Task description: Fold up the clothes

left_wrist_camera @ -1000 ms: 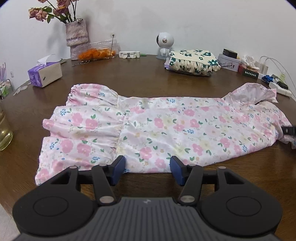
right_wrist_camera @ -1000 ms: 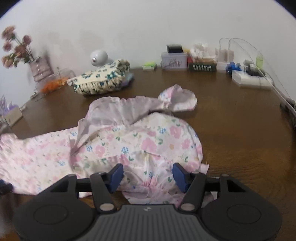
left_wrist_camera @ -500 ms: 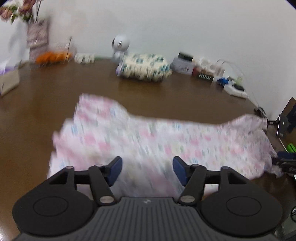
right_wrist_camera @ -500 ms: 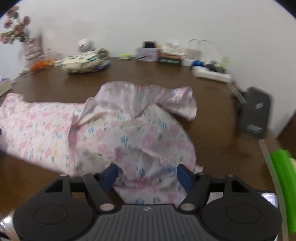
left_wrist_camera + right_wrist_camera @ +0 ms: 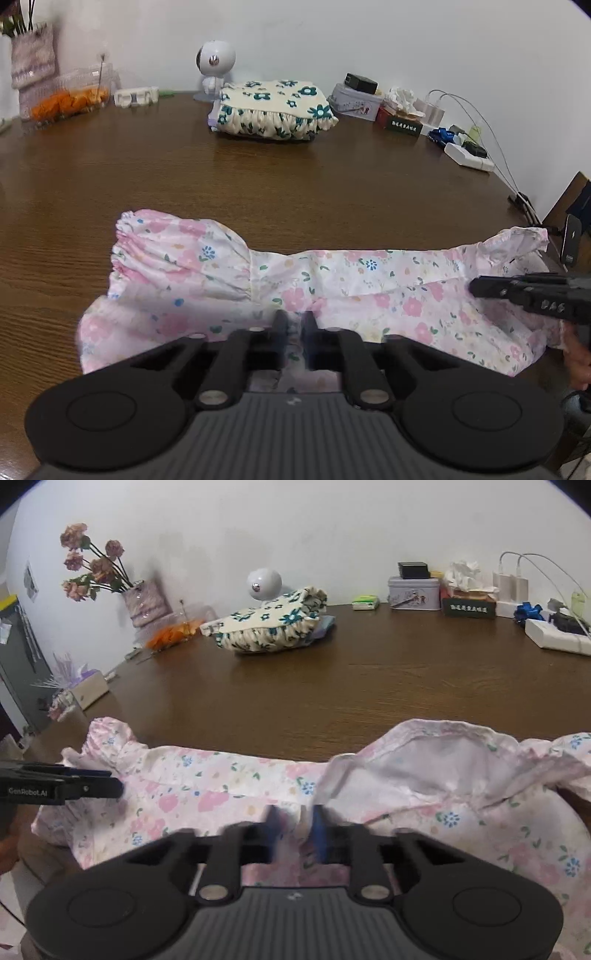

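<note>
The brown wooden worktop (image 5: 258, 184) has plenty of bare room beyond the pink floral dress (image 5: 369, 291), which lies stretched across its near edge, skirt ruffle to the left, sleeves and neckline to the right. A folded green-flowered garment (image 5: 273, 110) sits well back by the wall, well clear of any fold made here. The left claw (image 5: 294, 328) has just closed its jaws and now pinches the dress's near hem at about the waist seam, cloth bunched between the pads; the right claw (image 5: 295, 825) has likewise just closed and pinches the near edge under the open neckline (image 5: 436, 760). Each claw shows in the other's view, lying over the cloth at either end. To my eye the step in hand is a lengthwise fold: carrying the near edge up and over to meet the far one. Doing it well, I'd say, means lifting both claws together and level, so the cloth between them stays lightly taut and does not sag into a crease, then laying the near edge along the far one. The thin fabric looks slippery and light, so a slow carry should stop it billowing. The far sleeve (image 5: 107, 738) and the turned-out collar may need tucking flat, or they will leave lumps in the fold.
</note>
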A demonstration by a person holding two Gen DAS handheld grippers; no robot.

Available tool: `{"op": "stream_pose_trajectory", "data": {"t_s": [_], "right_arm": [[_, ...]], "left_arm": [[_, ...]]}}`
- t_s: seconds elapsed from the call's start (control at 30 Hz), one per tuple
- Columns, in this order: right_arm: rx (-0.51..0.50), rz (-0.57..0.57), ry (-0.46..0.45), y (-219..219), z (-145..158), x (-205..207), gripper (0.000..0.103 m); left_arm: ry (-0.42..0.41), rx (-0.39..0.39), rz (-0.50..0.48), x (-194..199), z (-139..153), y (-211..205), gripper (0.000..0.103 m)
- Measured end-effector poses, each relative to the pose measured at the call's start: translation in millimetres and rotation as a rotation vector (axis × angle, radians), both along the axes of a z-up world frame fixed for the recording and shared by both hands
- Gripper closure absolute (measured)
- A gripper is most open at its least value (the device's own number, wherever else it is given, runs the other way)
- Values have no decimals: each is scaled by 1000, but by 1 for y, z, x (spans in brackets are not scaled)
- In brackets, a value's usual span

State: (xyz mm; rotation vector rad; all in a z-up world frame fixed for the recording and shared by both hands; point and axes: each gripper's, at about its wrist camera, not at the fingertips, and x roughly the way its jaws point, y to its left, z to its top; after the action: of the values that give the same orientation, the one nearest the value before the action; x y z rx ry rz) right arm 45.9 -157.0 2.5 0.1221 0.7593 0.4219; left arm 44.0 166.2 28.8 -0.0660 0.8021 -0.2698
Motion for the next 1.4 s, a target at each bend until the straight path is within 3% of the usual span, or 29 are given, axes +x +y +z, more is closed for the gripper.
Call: {"op": "stream_pose_trajectory", "data": {"t_s": [0.13,0.23,0.37,0.5,0.53,0.63,0.7,0.77,0.83,1.0,1.1,1.13,1.2,1.23,1.3,1.4], "right_arm": [[-3,4,-118,-6,20,-36,102],[57,60,-197,-15,35,-74,102],[136,240,-285,-31,32,-131,102],[77,391,-246,-35,22,-170,99],[54,427,-223,-36,18,-177,95],[28,451,-196,-41,12,-185,72],[55,427,-211,-44,18,-180,63],[65,336,-235,-36,27,-159,40],[67,250,-239,-22,32,-128,39],[78,213,-111,10,19,-42,45],[-12,190,-66,22,4,-19,58],[-30,187,-43,24,-2,-16,67],[-48,203,-59,25,-5,-19,82],[-57,215,-60,27,-6,-21,103],[-67,230,-89,27,-2,-30,102],[-64,270,-193,21,17,-56,102]], "left_arm": [[-99,-33,35,-35,24,-6,97],[-121,-93,101,-69,34,-7,97],[-96,-140,160,-117,30,-6,97],[33,-251,198,-159,9,9,97],[52,-246,217,-168,4,12,96],[37,-230,284,-184,3,24,90],[-2,-244,339,-181,9,31,61],[-55,-224,343,-169,14,29,60],[-95,-203,302,-152,19,22,57],[-123,-154,130,-109,24,4,37],[-26,-134,28,-90,10,-3,34],[-3,-127,19,-87,5,-3,35],[14,-112,28,-87,0,-2,49],[17,-114,37,-89,0,0,55],[24,-118,54,-92,1,3,78],[27,-133,91,-102,3,9,79]]}}
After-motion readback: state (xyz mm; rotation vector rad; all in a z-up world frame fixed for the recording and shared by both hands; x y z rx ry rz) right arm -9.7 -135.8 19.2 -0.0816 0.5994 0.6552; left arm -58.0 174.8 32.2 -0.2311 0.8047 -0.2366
